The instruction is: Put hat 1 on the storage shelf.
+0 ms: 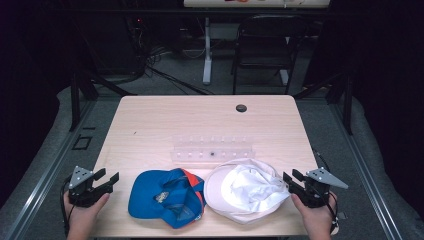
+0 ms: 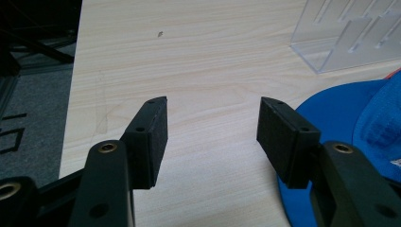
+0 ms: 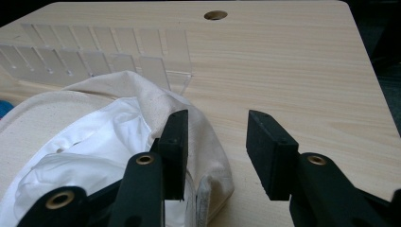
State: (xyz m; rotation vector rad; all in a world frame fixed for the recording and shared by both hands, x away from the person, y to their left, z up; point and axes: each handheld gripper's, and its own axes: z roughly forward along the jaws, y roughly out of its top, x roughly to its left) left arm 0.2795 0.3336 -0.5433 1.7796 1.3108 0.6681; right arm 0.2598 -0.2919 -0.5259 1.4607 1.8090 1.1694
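A blue cap (image 1: 167,197) with orange trim lies upside down at the table's front, left of centre. Beside it on the right lies a cream cap (image 1: 245,187), also upside down, its white lining showing. My left gripper (image 1: 107,176) rests at the table's front left corner, open, with bare wood between its jaws (image 2: 213,103); the blue cap's brim (image 2: 340,113) lies just past its right jaw. My right gripper (image 1: 291,175) is open at the cream cap's right edge. In the right gripper view (image 3: 217,117) the left jaw hangs over the cap's rim (image 3: 208,156), not pressing on it.
A clear acrylic rack (image 1: 212,149) with slots stands behind the two caps, also seen as the rack (image 2: 350,38) and the rack (image 3: 94,56). A cable hole (image 1: 241,108) sits near the table's far edge. A black chair (image 1: 265,45) stands beyond the table.
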